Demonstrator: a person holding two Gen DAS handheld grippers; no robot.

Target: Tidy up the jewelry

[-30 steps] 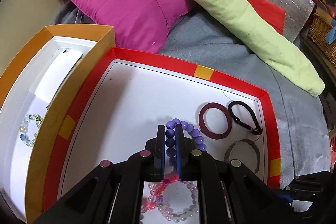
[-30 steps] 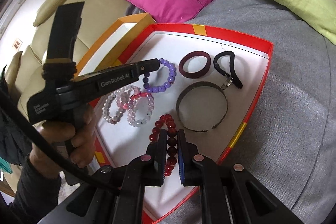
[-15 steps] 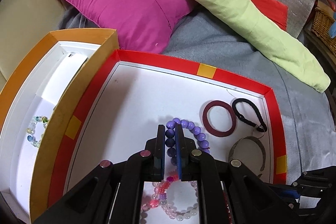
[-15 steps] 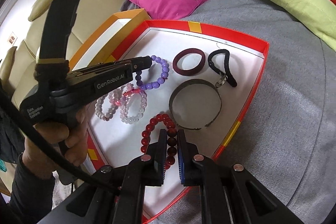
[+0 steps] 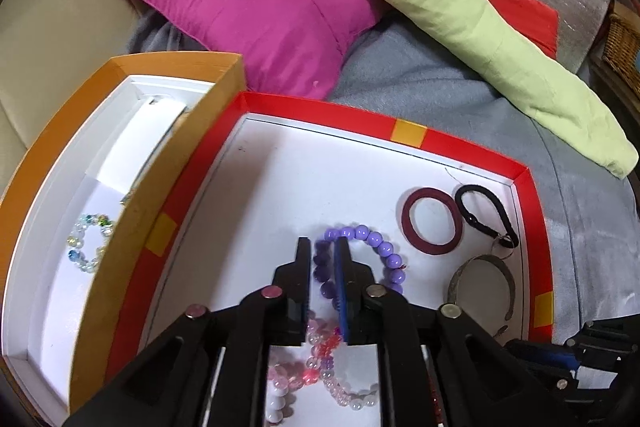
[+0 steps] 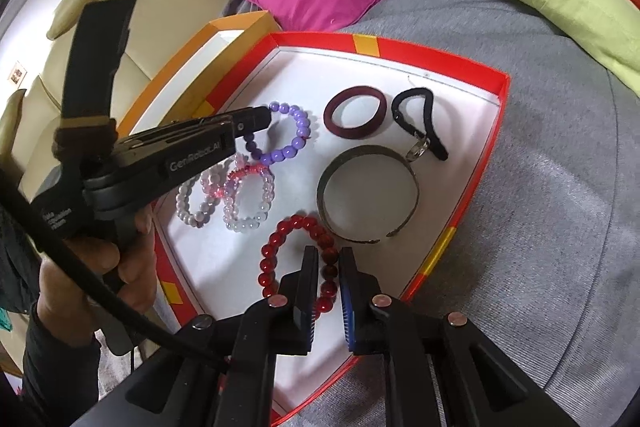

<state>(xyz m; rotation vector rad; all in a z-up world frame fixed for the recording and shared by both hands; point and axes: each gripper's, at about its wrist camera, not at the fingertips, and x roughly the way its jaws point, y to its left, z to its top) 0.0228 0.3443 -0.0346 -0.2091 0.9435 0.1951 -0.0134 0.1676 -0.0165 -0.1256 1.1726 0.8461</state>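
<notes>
Purple bead bracelet [image 5: 362,259] pinched in left gripper [image 5: 323,247]; red bead bracelet [image 6: 296,259] pinched in right gripper [image 6: 329,255]. Best lifted slowly, clear of neighbouring bracelets.

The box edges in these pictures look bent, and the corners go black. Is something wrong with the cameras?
Left wrist view: the fisheye lens bows the straight rim of the red box and of the orange box; corners fall dark. Right wrist view: the same red box looks wedge-shaped, and the near gripper bodies look slightly soft. Lighting is even, with no harsh glare.
</notes>
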